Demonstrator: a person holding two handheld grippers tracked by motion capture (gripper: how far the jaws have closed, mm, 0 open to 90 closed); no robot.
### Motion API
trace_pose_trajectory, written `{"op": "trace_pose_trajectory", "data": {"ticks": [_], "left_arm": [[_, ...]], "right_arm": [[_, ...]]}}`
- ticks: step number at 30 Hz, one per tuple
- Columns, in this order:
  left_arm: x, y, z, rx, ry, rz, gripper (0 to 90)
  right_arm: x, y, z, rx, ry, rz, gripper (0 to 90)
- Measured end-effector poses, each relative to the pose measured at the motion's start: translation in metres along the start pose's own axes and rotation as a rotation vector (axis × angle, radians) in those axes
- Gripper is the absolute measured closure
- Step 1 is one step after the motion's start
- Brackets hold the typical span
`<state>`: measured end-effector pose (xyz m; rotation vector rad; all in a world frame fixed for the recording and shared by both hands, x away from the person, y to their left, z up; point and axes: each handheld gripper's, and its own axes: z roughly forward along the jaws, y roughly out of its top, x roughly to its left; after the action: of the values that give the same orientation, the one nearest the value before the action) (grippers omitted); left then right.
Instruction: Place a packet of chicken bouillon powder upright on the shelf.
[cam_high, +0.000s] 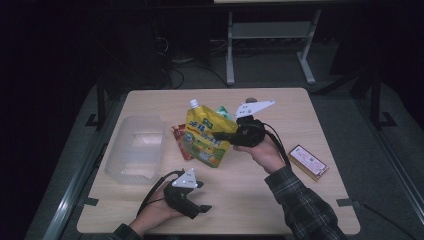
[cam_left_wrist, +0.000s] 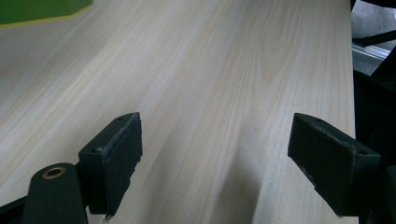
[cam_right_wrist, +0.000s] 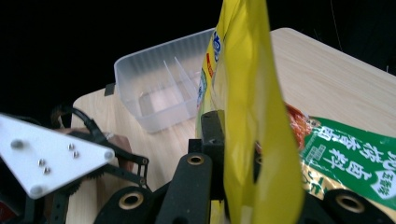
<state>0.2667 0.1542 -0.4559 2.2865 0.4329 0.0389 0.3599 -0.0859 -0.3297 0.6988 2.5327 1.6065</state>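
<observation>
One yellow pouch (cam_high: 204, 136) is lifted, pinched in the right gripper (cam_high: 220, 135); the clear bin (cam_high: 136, 148) awaits. Left gripper (cam_left_wrist: 215, 154) idles, jaws wide, holding nothing.

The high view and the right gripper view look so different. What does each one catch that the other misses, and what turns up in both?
The high view alone takes in the flat yellow-and-maroon packet lying at the table's right side and the person's right hand.

The right gripper view alone shows the dividers inside the clear plastic box.

Both show that box, the yellow spouted pouch clamped in the right gripper, the green packet, the red packet, the left gripper and the wooden table.
</observation>
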Motion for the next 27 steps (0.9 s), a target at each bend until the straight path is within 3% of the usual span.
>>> {"op": "trace_pose_trajectory", "data": {"ticks": [7,17,23,27], "left_arm": [[-0.001,0.0,0.002,0.004,0.001,0.011,17.3],[-0.005,0.002,0.005,0.018,0.004,0.036,17.2],[-0.005,0.002,0.006,0.017,0.009,0.036,17.2],[-0.007,0.002,0.007,-0.002,0.009,0.015,17.3]], "right_arm": [[0.005,0.019,0.013,0.009,-0.002,-0.022,90.0],[0.019,0.048,0.039,0.006,0.023,-0.019,90.0],[0.027,0.062,0.057,0.015,0.046,-0.026,90.0],[0.032,0.07,0.069,0.028,0.046,-0.021,90.0]]}}
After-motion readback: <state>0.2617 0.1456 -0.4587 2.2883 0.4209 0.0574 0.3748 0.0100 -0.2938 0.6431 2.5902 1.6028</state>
